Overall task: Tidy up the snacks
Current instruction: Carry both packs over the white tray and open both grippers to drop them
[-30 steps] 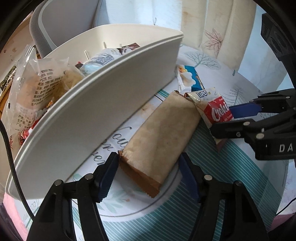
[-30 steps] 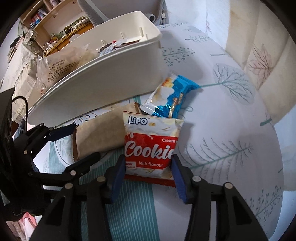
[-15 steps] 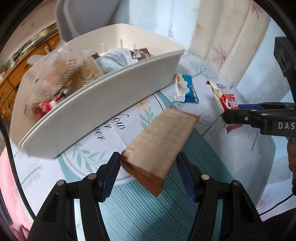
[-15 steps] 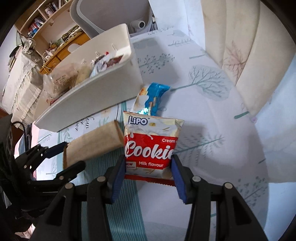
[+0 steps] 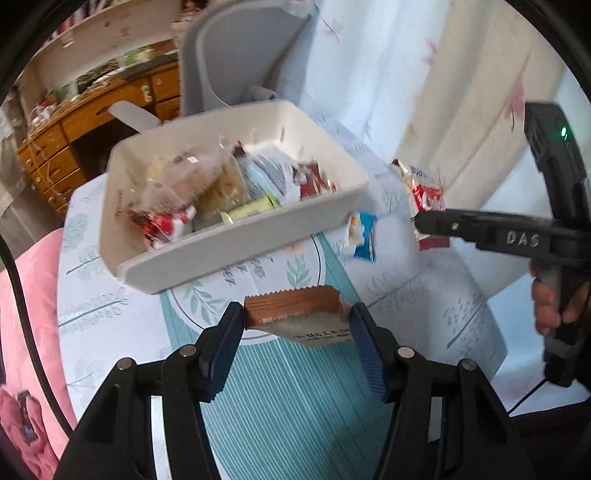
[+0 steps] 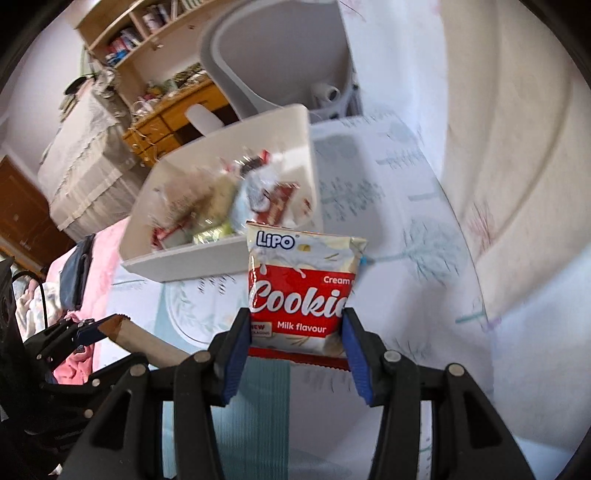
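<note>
Both packets aloft — left gripper (image 5: 297, 332) clamps brown bar (image 5: 295, 308), right gripper (image 6: 293, 349) clamps cookie pack (image 6: 301, 284). Carry step; next — move over white bin (image 5: 236, 243), release inside. Blue snack (image 5: 364, 236) on table.

Surroundings. A white tablecloth printed with pale teal trees and leaves and a striped teal panel (image 5: 288, 398) covers the table; cream curtains with a faint red leaf pattern (image 5: 454, 92) hang behind it. A grey plastic chair back (image 5: 240, 59) stands beyond the far edge of the table. Further back, a honey-coloured wooden desk with drawers (image 5: 74, 122) carries small clutter, blurred. A pale wooden wall shelf holding books (image 6: 144, 33) is fixed above the desk. A pink floral quilt (image 5: 26, 332) lies left of the table. A black cable (image 5: 26, 332) crosses the quilt.
</note>
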The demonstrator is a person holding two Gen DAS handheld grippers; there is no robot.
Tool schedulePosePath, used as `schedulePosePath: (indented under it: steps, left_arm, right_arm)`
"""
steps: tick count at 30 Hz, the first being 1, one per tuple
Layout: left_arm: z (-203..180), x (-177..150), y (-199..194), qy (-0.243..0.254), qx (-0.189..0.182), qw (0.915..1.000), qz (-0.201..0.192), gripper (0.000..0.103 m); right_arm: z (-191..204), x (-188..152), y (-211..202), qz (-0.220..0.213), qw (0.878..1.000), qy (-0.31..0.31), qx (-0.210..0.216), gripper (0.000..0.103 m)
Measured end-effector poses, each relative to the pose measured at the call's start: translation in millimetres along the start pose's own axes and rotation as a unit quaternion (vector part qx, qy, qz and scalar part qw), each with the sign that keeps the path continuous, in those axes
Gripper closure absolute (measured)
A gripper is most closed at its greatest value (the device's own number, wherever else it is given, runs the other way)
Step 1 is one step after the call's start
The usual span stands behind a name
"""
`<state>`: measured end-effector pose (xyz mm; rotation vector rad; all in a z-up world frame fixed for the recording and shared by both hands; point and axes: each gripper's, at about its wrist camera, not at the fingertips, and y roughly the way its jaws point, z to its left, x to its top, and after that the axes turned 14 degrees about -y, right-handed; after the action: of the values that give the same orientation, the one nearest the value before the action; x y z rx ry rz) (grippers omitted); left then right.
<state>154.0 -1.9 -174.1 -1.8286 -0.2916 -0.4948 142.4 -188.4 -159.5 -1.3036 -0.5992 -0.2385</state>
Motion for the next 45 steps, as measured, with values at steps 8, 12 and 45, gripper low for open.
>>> schedulePosePath:
  steps: [8, 12, 45]
  left_arm:
    - [6, 29, -56, -0.027, 0.011, 0.9985, -0.046, 0.045]
    - [8, 46, -72, -0.024, 0.025, 0.9974, -0.063, 0.045]
    - [66, 118, -30, -0.073, 0.010, 0.9957, -0.055, 0.021]
  right_arm:
    - [14, 32, -14, -0.031, 0.998, -0.038, 0.026, 0.055]
    - [21, 46, -17, -0.046, 0.997, -0.053, 0.031, 0.054]
    - [19, 78, 37, -0.069, 0.996, 0.014, -0.062, 0.039]
